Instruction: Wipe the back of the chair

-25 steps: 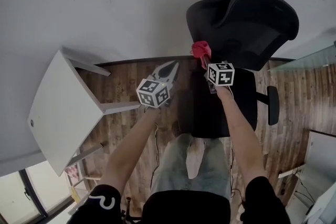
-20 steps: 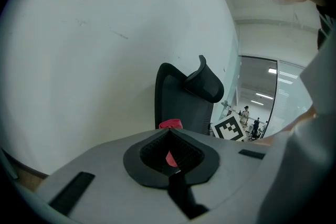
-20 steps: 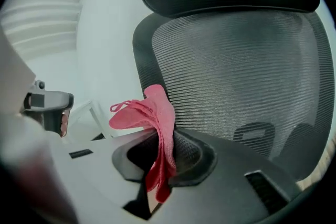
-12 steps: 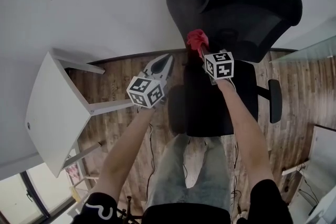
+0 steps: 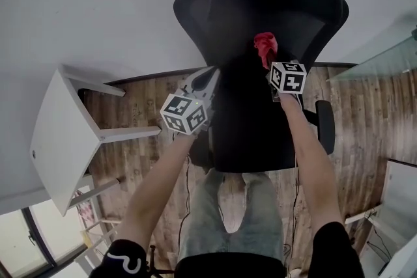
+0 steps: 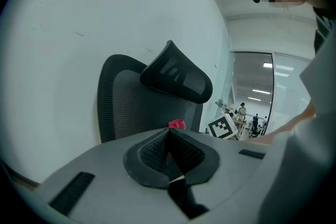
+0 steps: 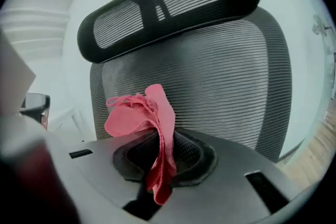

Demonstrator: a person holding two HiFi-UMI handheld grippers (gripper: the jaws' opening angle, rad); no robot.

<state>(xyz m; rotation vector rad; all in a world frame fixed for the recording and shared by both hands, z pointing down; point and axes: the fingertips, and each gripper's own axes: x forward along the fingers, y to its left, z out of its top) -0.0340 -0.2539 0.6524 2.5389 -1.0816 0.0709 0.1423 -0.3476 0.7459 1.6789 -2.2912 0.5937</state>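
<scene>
A black mesh office chair [image 5: 273, 16] stands against the white wall, its backrest [image 7: 210, 81] and headrest [image 7: 168, 2] facing me. My right gripper [image 5: 268, 60] is shut on a red cloth [image 5: 265, 47], which it holds up in front of the middle of the backrest. In the right gripper view the cloth [image 7: 152, 123] bunches out of the shut jaws, close to the mesh. My left gripper [image 5: 210, 75] hovers by the backrest's left edge, shut and holding nothing. In the left gripper view its jaws [image 6: 168, 134] meet, with the backrest [image 6: 126, 107] and the cloth [image 6: 176, 124] beyond.
A white table [image 5: 62, 140] stands at the left on the wooden floor [image 5: 150, 94]. A glass partition [image 5: 384, 58] runs at the right. The chair's armrest [image 5: 324, 127] sticks out beside my right forearm. The person's legs [image 5: 228, 218] are below the seat.
The chair back has come to face me squarely and fills more of the view. My right gripper has risen rightward with the cloth onto the backrest. The left gripper has barely shifted.
</scene>
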